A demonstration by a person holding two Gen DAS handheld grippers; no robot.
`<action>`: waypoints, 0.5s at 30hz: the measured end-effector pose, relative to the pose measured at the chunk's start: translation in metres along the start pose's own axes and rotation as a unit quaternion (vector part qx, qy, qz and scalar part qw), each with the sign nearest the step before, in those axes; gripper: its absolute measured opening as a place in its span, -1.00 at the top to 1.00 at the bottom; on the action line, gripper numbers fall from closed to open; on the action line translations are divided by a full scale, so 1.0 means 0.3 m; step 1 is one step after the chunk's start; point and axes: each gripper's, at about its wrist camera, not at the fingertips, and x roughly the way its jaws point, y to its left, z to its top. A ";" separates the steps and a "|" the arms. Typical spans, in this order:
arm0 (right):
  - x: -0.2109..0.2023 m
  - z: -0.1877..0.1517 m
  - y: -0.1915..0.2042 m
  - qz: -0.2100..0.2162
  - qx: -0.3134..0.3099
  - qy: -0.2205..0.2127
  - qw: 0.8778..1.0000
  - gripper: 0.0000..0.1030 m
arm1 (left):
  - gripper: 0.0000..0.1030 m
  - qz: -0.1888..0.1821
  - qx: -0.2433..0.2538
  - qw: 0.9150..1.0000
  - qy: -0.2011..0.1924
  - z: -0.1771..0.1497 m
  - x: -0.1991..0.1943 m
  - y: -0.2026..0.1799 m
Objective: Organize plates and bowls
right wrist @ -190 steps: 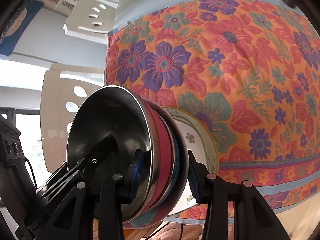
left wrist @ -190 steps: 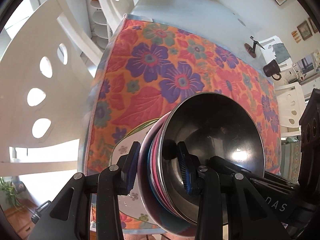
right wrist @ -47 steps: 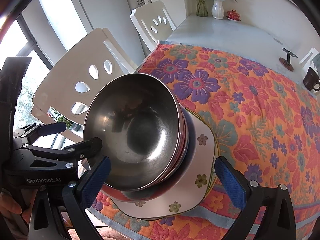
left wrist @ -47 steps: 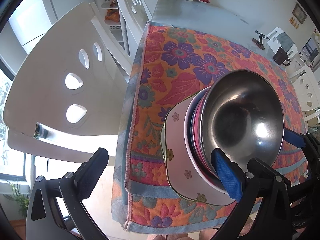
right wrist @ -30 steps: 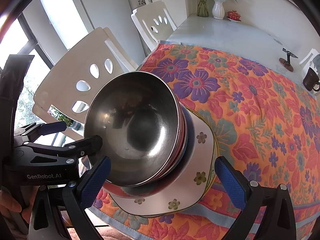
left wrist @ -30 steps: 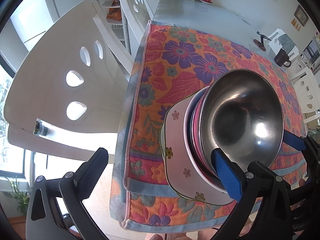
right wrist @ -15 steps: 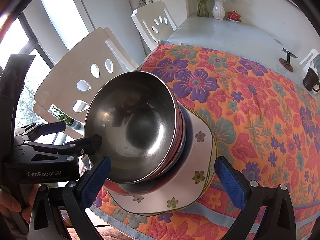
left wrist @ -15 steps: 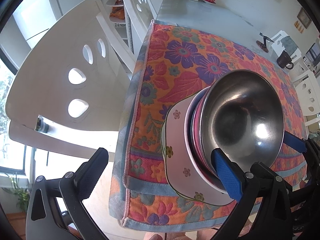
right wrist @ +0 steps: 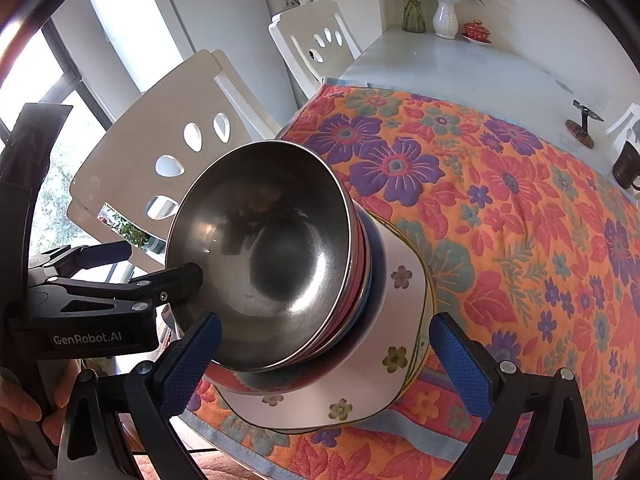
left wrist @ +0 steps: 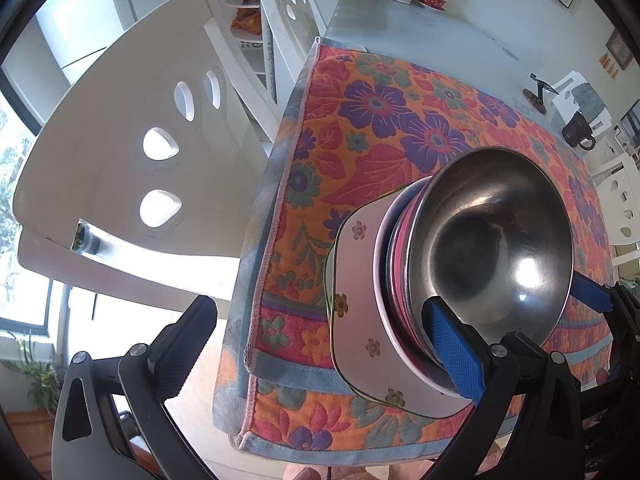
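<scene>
1. Far left, a white chair [left wrist: 132, 152] with teardrop cut-outs stands pushed up near the table's side, bright window light behind it.
2. The left gripper [left wrist: 320, 344] sits low at the table's near corner with its jaws spread wide; its black left finger hangs out over the floor beside the cloth's edge, and its blue-padded right finger lies against the rims of the stacked bowls. It clasps nothing.
3. The table [left wrist: 420, 36] is white, its near half covered by an orange floral tablecloth [left wrist: 384, 128] with purple blooms and a pale blue border.
4. On the cloth, close to the near edge, rests a white plate [left wrist: 360, 312] with small printed flowers, its near rim reaching to the edge of the cloth.
5. On that plate sits a nest of bowls: a steel bowl [left wrist: 496, 248] on top, empty and shiny, with pink and red rims [left wrist: 400, 264] showing beneath it.
6. From the right wrist view, the right gripper [right wrist: 324, 360] is likewise wide open, its two blue pads flanking the stack, one by the steel bowl's near rim, the other beside the plate's right edge; whether either touches is not clear.
7. A hand [right wrist: 24, 404] holds the left tool's grip at the lower left of that view.
8. Far right on the table stands a dark mug [left wrist: 576, 134], well apart from the stack; a white vase [right wrist: 445, 18] with flowers stands at the far end.
</scene>
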 end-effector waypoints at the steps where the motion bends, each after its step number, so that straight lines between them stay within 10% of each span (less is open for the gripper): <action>1: 0.001 0.001 -0.001 0.001 -0.001 0.001 1.000 -1.00 | -0.99 0.001 -0.001 1.000 0.001 -0.001 0.002 -0.002; 15: 0.008 0.005 -0.017 0.012 -0.009 0.007 1.000 -1.00 | -0.99 0.009 -0.017 1.000 0.003 -0.009 0.007 -0.019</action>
